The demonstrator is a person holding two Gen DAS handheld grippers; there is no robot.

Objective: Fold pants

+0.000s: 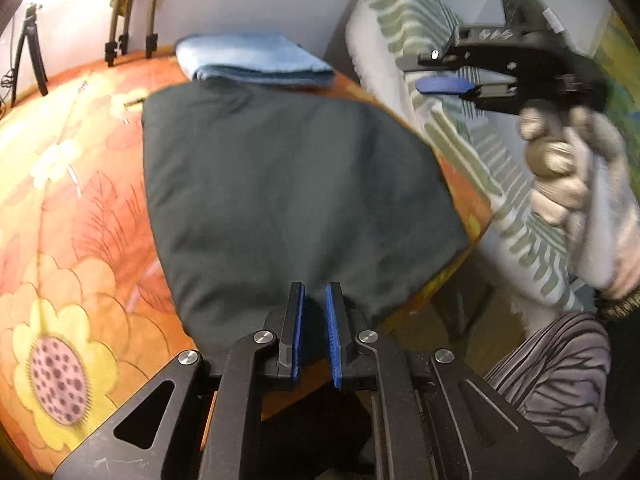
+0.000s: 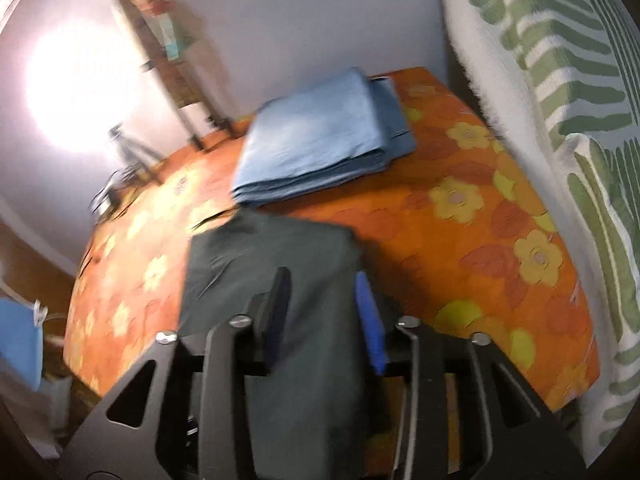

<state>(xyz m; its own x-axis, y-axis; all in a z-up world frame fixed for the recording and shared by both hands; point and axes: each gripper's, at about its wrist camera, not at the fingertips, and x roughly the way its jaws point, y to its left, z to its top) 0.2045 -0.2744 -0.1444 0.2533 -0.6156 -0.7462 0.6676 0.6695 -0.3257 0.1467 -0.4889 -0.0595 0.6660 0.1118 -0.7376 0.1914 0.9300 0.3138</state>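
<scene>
Left gripper (image 1: 314,320) jaws slightly apart, empty; right gripper (image 2: 322,316) wide, empty. Regrip pants (image 1: 280,184) near edge, fold toward jeans (image 1: 252,60).

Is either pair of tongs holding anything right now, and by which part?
Nothing is held. The left tongs stand slightly apart with nothing between them above the dark folded pants; the right tongs are open, off the cloth.
</scene>
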